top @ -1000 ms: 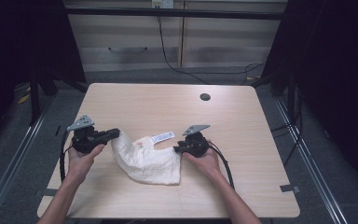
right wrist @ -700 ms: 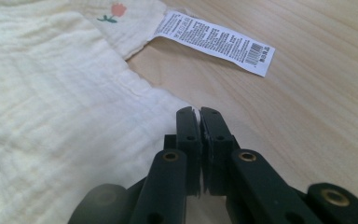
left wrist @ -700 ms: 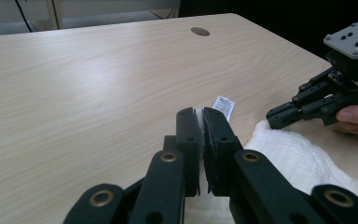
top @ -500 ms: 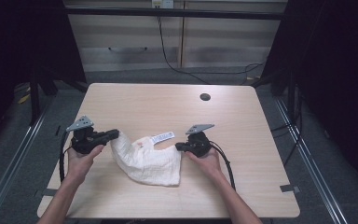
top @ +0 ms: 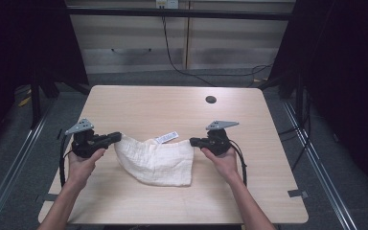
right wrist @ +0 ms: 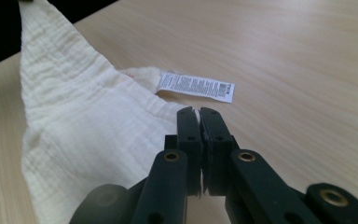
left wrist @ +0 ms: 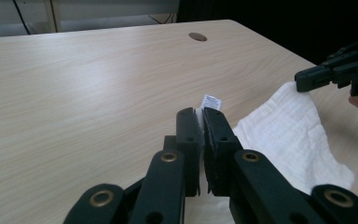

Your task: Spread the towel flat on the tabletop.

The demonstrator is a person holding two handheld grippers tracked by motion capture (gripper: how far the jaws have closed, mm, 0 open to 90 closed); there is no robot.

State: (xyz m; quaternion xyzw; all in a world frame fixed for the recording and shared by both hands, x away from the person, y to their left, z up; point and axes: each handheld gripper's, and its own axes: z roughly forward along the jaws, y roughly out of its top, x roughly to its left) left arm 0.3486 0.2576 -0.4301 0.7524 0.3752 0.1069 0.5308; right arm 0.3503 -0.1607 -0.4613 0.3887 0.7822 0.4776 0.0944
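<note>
Left tool [top: 117, 137] and right tool [top: 193, 142] each clamp fully closed on opposite corners of the white cloth [top: 155, 160], stretched above the surface [top: 172, 103].

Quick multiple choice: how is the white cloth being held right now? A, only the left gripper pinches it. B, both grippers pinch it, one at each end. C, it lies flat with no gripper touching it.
B: the left gripper and the right gripper each clamp an opposite corner of the cloth.
</note>
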